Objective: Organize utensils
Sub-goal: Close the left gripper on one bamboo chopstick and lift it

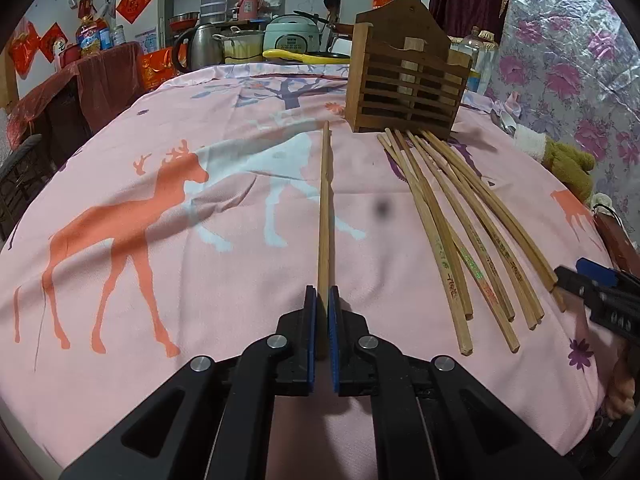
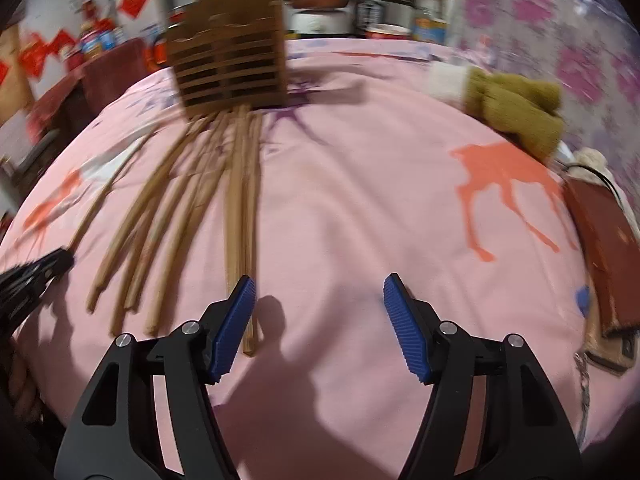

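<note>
Gripping one chopstick (image 1: 325,200), left gripper (image 1: 322,300) clamped, right gripper (image 2: 318,300) jaws apart and empty, beside loose chopsticks (image 2: 192,200), wooden holder (image 1: 404,88) behind.

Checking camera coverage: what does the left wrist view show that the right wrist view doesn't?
Left wrist only: the left hand-held gripper shut on a single chopstick pointing toward the holder; a green rice cooker and a kettle behind the table.

Right wrist only: the right hand-held gripper open over bare pink cloth, nothing between its pads; a brown case at the right edge.

Both: the wooden holder, the loose chopsticks fanned in front of it, and the olive glove.
</note>
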Demonstrator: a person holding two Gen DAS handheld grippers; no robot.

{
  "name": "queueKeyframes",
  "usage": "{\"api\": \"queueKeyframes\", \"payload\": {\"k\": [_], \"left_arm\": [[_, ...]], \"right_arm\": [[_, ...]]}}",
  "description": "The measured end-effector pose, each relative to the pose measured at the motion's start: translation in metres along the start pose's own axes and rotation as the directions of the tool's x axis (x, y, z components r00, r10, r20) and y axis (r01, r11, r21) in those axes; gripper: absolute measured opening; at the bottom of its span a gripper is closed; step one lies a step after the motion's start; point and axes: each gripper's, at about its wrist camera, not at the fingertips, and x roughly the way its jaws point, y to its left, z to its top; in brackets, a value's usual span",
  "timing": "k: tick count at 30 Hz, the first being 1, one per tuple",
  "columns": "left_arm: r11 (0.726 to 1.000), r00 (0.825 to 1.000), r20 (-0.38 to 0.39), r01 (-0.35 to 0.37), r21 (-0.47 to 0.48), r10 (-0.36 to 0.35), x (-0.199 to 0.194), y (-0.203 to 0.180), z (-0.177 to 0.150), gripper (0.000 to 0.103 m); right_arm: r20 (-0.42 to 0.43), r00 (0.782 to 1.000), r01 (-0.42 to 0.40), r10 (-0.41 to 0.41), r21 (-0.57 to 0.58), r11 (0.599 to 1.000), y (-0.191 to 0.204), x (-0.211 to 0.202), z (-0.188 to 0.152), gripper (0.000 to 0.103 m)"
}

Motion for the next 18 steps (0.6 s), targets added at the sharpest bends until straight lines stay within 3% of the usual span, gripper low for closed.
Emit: {"api": "queueKeyframes", "payload": {"k": [11,15,18], "left_arm": [[0.999,1.000,0.008,-0.025,0.019,0.025,0.001,-0.003,-0.001,0.007],[0.999,0.999,0.014,-0.038,0.024,0.038,0.001,-0.007,-0.001,0.007],[0.998,0.999,0.015,-0.050,0.032,0.049,0.001,-0.009,-0.002,0.008]], "right_arm": [[0.008,1.000,0.012,-0.012,-0.016,1.000,0.006,0.000,-0.003,0.064],[0.010,0.999,0.047,-0.046,-0.058,0.997,0.014,0.003,-0.004,0.057],[-0.007,0.997,0.079,-0.079,0.017,0.997,0.000,0.007,0.002,0.054]]}}
